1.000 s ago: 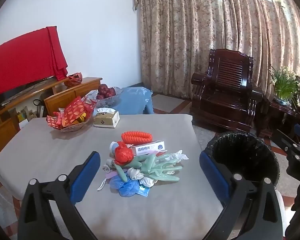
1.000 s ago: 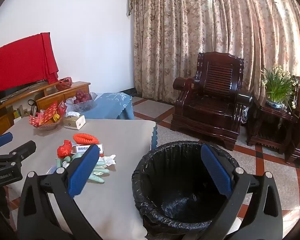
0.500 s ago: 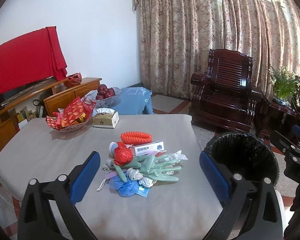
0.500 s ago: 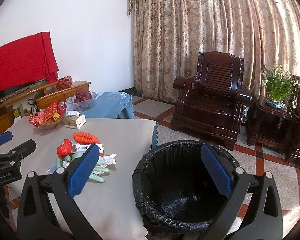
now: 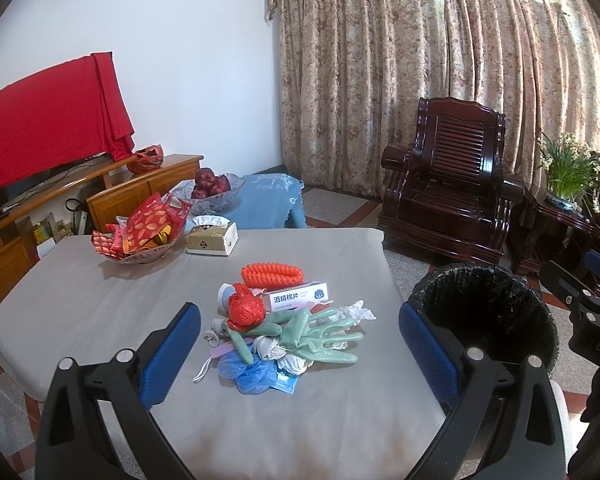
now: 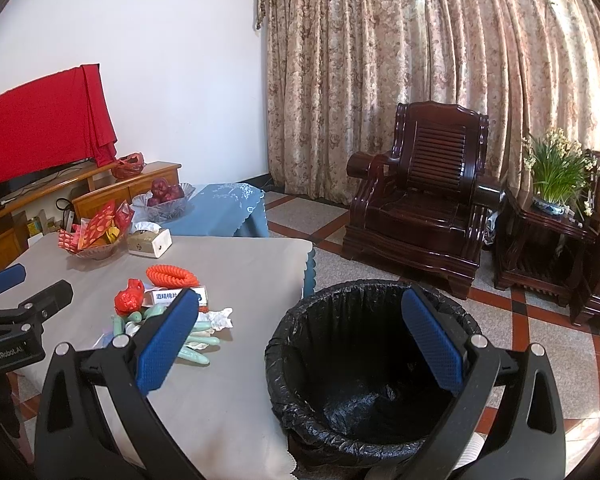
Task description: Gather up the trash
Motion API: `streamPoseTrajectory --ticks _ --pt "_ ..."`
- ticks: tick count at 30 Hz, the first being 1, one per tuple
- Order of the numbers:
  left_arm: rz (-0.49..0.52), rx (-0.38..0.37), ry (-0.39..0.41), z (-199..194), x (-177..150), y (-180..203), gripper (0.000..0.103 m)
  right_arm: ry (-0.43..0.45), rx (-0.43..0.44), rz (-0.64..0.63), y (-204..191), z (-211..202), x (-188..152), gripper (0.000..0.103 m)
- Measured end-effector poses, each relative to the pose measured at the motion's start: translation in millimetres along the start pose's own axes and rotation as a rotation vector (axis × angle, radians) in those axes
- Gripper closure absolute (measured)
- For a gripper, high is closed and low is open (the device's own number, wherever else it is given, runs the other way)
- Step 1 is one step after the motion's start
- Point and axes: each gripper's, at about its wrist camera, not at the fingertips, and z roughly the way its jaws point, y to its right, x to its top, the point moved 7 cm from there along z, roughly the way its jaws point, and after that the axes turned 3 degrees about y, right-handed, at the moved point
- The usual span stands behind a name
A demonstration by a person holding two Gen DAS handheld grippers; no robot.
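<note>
A heap of trash [image 5: 284, 328] lies in the middle of the grey-covered table [image 5: 100, 304]: green rubber gloves [image 5: 320, 332], a crumpled red bag [image 5: 245, 312], a blue bag [image 5: 248, 370], a white box with blue print [image 5: 298, 299] and an orange ribbed piece [image 5: 271, 274]. My left gripper [image 5: 300, 354] hovers open above and in front of the heap, holding nothing. My right gripper [image 6: 300, 340] hangs open and empty over the black-lined bin [image 6: 372, 368], which stands beside the table's right edge. The same heap [image 6: 160, 312] shows left of that gripper.
A bowl of red packets [image 5: 140, 236] and a tissue box [image 5: 212, 238] sit at the table's far side. Behind it stand a blue-covered stand with a fruit bowl [image 5: 212, 190], a wooden cabinet [image 5: 140, 188], a dark wooden armchair [image 5: 448, 196] and a potted plant [image 5: 568, 172].
Both grippers drifted only slightly; the view of the heap and the bin is nearly the same. Neither gripper's opening changed.
</note>
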Motion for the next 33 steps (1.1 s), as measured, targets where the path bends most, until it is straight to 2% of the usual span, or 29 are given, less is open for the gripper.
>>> streamPoseTrajectory --ticks 33 --pt "0.0 0.001 -0.003 0.9 -1.0 0.3 0.006 -0.01 -0.004 0.006 -4.8 7.8 -10.4 0.005"
